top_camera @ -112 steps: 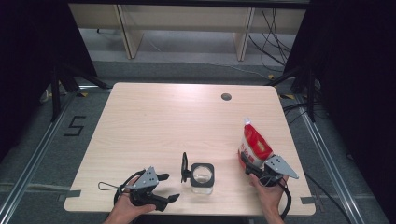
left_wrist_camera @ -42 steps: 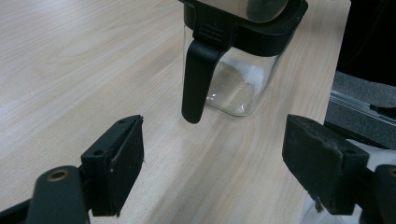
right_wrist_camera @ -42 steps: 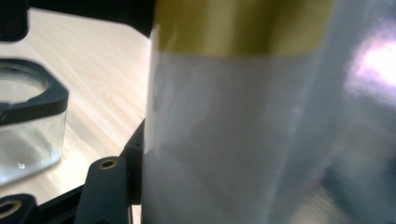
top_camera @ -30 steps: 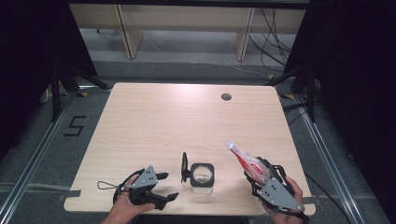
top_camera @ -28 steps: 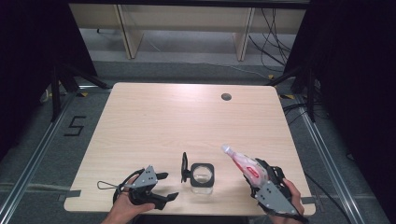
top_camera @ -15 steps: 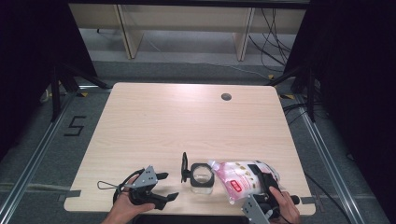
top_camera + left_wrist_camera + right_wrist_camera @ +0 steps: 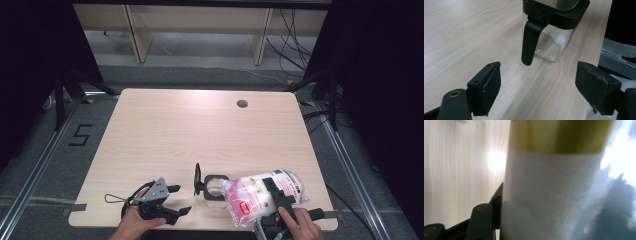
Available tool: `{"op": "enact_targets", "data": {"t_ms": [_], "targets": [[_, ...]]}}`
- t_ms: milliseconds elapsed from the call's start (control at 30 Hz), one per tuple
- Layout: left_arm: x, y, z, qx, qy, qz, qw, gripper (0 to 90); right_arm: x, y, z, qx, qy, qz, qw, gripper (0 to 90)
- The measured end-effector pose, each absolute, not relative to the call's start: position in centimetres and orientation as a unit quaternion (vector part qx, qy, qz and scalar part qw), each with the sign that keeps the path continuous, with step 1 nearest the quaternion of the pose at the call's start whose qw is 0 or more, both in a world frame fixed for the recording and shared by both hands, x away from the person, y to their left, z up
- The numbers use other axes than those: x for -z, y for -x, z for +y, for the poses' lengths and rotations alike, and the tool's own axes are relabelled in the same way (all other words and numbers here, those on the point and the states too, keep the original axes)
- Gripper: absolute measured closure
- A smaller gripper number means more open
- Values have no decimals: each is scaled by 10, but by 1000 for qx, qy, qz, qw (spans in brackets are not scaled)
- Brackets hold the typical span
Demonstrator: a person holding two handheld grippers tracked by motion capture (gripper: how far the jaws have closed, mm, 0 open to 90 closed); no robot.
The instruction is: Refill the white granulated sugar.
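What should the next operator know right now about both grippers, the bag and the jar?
Right gripper: shut on the plastic bag, tipped sideways with its corner at the glass jar.
Left gripper: open, holding nothing, resting on the table and facing the jar's black handle.
Jar: upright near the front edge, with a black rim; whether anything covers its mouth can't be told.
Done: bag brought to the jar.
Left: probably pour from the bag into the jar; consider steadying the jar.
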State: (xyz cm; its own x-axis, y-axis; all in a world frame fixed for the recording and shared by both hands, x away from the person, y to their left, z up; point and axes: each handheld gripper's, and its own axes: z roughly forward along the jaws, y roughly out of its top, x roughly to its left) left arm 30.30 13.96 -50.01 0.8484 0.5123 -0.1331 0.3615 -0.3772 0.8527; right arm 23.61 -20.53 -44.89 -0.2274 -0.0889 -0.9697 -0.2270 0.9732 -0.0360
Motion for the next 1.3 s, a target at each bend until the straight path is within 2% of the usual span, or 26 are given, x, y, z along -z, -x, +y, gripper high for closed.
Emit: {"op": "enact_targets", "data": {"t_ms": [33,67,200,633,667,1300], "targets": [[500,-303,140,-77,-827,266,489,203,454,-235,-206,-66,85,780,616,421],[500,-303,140,-78,-829,262,487,203,449,-236,-204,-35,125,775,618,421],[500,-303,140,-77,-829,262,489,203,450,-236,-201,-16,163,761,628,423],[500,-304,140,-85,-838,253,475,203,454,-236,-195,32,201,754,625,428],[501,-305,139,-82,-833,250,487,203,451,-235,-193,62,214,755,617,429],[502,-304,139,-75,-834,259,481,203,449,-239,-197,93,224,758,606,436]]}}
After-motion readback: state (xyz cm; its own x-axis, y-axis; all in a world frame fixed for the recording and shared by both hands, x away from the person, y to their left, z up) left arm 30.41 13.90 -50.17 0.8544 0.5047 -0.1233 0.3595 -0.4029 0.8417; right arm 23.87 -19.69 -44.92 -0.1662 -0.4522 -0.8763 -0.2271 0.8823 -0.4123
